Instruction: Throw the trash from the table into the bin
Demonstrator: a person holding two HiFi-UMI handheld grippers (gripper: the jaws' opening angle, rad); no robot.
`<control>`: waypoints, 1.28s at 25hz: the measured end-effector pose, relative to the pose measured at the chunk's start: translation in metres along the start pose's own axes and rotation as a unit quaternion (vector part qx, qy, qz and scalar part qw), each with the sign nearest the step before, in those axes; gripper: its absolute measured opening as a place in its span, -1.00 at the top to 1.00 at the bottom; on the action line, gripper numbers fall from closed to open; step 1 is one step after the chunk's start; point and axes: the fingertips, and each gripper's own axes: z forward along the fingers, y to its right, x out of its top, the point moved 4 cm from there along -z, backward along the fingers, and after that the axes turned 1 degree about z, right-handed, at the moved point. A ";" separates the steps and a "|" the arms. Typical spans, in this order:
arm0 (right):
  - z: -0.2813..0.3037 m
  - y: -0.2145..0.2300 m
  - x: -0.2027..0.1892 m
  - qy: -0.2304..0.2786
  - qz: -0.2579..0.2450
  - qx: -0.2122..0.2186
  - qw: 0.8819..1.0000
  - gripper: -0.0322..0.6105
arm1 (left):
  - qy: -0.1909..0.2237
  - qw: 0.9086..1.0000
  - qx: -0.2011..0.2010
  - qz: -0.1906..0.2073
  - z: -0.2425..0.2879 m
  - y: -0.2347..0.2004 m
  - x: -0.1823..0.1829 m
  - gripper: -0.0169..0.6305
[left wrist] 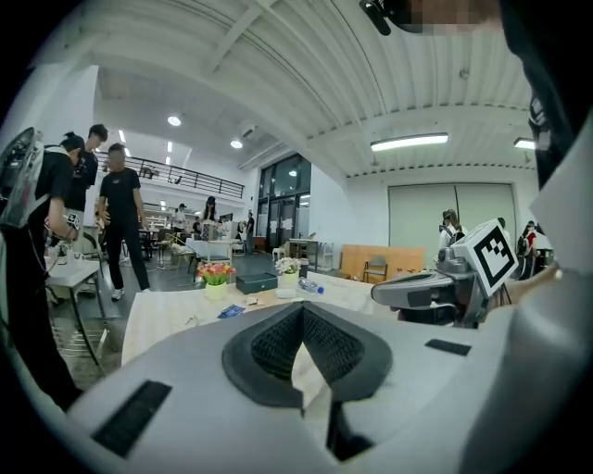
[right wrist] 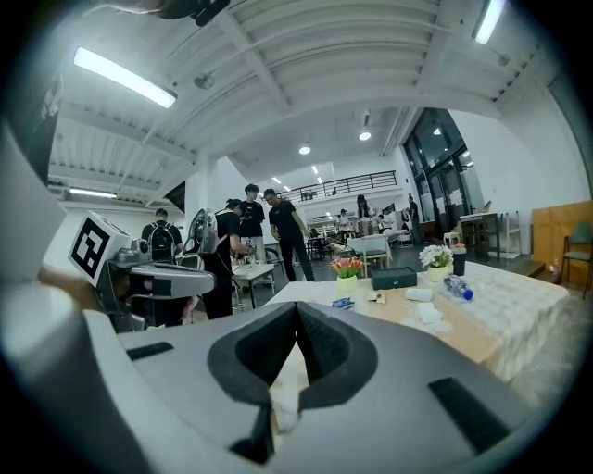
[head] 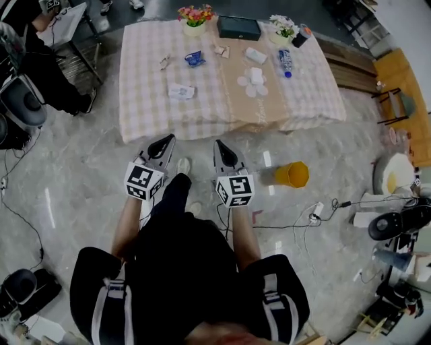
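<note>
Trash lies on the checked-cloth table (head: pixel 148 101): a blue wrapper (head: pixel 194 59), a white packet (head: pixel 180 91), crumpled tissues (head: pixel 254 79), small scraps (head: pixel 220 49) and a water bottle (head: pixel 285 62). An orange bin (head: pixel 291 174) stands on the floor to the right of the table's near edge. My left gripper (head: pixel 168 139) (left wrist: pixel 301 307) and right gripper (head: pixel 219 143) (right wrist: pixel 296 307) are side by side just short of the table's near edge, pointing at it. Both are shut with nothing in them. The table top with the blue wrapper (right wrist: pixel 342 302) shows beyond the right jaws.
Two flower pots (head: pixel 195 17) and a dark box (head: pixel 238 27) stand along the table's far edge. People stand at a small side table (head: pixel 67 27) on the left. Cables and a power strip (head: pixel 313 217) lie on the floor at right, beyond the bin. A wooden bench (head: pixel 350 64) flanks the table's right side.
</note>
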 end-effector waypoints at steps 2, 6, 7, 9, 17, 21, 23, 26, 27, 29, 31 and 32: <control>0.024 0.000 0.003 -0.003 -0.006 0.016 1.000 0.89 | -0.002 1.000 0.016 -0.003 0.005 -0.018 -0.001 0.94; 0.073 0.005 0.005 -0.012 -0.011 0.039 0.999 0.89 | -0.013 0.999 0.040 -0.014 0.020 -0.056 -0.009 0.94; 0.086 0.008 0.005 -0.015 -0.011 0.044 0.999 0.89 | -0.014 0.999 0.045 -0.018 0.026 -0.066 -0.011 0.94; 0.113 0.014 0.006 -0.024 -0.008 0.055 0.998 0.89 | -0.018 0.998 0.056 -0.025 0.039 -0.086 -0.014 0.94; 0.207 0.034 -0.001 -0.071 -0.011 0.086 0.994 0.89 | -0.051 0.995 0.073 -0.051 0.085 -0.144 -0.033 0.94; 0.243 0.042 -0.019 -0.105 -0.018 0.099 0.989 0.89 | -0.071 0.991 0.084 -0.071 0.100 -0.168 -0.052 0.94; 0.260 0.045 -0.027 -0.119 -0.018 0.107 0.987 0.89 | -0.081 0.990 0.087 -0.078 0.106 -0.178 -0.061 0.94; 0.282 0.047 -0.037 -0.133 -0.024 0.119 0.984 0.89 | -0.089 0.988 0.091 -0.087 0.113 -0.190 -0.070 0.94; 0.288 0.047 -0.040 -0.138 -0.029 0.123 0.982 0.89 | -0.091 0.988 0.092 -0.088 0.115 -0.194 -0.072 0.94; 0.299 0.046 -0.047 -0.149 -0.044 0.133 0.979 0.89 | -0.095 0.987 0.095 -0.091 0.120 -0.200 -0.077 0.94; 0.308 0.043 -0.055 -0.161 -0.064 0.140 0.975 0.89 | -0.098 0.986 0.095 -0.094 0.124 -0.205 -0.082 0.94; 0.312 0.041 -0.058 -0.167 -0.075 0.143 0.973 0.89 | -0.101 0.986 0.094 -0.095 0.127 -0.207 -0.084 0.94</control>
